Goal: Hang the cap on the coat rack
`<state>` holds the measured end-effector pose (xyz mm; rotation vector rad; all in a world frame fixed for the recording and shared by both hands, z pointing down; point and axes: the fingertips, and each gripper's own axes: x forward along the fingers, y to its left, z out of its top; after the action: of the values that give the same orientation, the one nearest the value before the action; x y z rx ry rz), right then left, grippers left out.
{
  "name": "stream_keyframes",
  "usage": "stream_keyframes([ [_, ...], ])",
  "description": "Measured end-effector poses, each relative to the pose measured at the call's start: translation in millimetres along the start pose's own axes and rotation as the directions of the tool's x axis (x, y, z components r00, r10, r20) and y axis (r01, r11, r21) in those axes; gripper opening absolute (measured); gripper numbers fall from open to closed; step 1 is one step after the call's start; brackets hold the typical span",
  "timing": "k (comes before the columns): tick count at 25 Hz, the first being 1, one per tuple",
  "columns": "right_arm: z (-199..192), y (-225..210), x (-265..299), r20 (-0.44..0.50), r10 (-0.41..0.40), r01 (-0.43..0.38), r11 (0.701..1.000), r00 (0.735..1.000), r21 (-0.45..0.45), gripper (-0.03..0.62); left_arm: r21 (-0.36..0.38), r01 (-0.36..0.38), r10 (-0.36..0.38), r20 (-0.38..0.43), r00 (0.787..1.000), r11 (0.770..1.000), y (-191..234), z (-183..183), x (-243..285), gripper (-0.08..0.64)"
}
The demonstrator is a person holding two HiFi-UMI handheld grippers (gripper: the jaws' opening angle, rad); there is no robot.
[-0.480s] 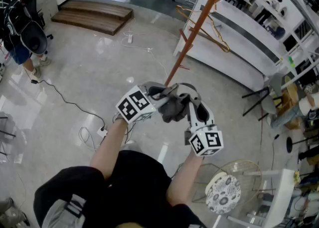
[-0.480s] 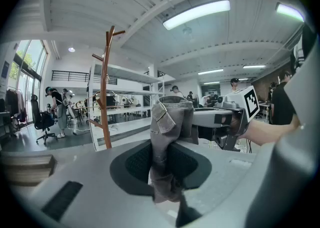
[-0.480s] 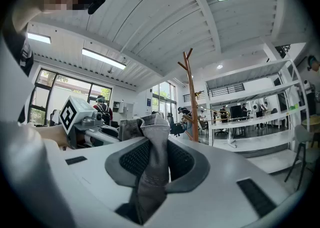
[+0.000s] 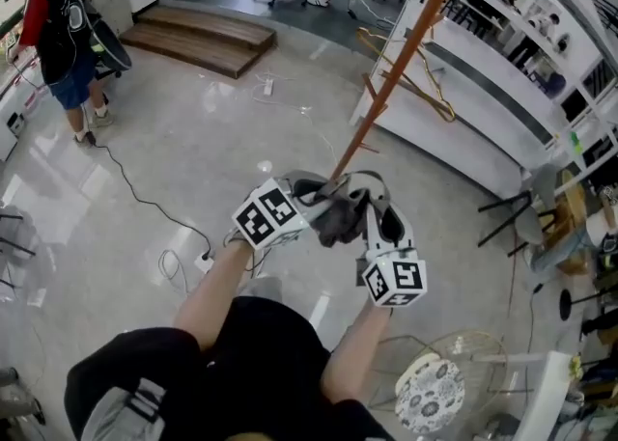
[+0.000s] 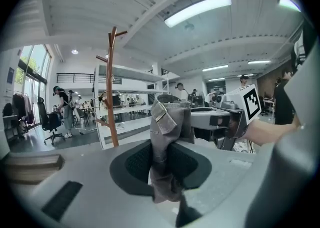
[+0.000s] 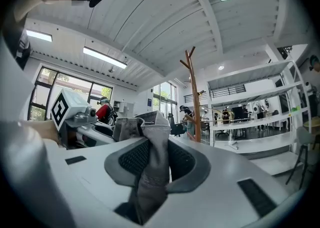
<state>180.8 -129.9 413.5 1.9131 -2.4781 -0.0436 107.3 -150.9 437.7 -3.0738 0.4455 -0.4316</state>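
Two grippers are holding a grey cap point(image 4: 340, 217) just in front of the base of the coat rack point(image 4: 396, 72).

The left gripper point(image 4: 311, 188) is pinching one fold of the cap's fabric, its jaws closed most of the way with the cloth squeezed between the dark pads. The right gripper point(image 4: 373, 206) is clamping another fold the same way, so the cap is hanging bunched between the two, nearer the person than the coat rack and overlapping the foot of its orange-brown pole in the head view. Both gripper views are showing the coat rack standing upright beyond the cap, not touching it. A wire hanger point(image 4: 410, 77) is dangling from the coat rack's branches. White shelving point(image 4: 502, 72) is running just behind the coat rack, and wooden steps point(image 4: 198, 39) are lying well to its left, where a person with a backpack point(image 4: 63, 43) is standing.
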Motion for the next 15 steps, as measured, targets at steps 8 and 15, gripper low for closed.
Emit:
stream_keyframes([
  [8,-17.0,5.8,8.7,-0.033,0.024,-0.023,0.999,0.999,0.03,0.089,-0.043,-0.047,0.046,-0.037,0.998,0.998,7.7,-17.9,-3.3,0.063],
  [15,-12.0,-7.1,4.5,-0.026,0.005,-0.004,0.999,1.0,0.032,0.089,-0.033,-0.051,0.05,-0.011,0.999,0.998,7.3,-7.9,7.2,0.063],
])
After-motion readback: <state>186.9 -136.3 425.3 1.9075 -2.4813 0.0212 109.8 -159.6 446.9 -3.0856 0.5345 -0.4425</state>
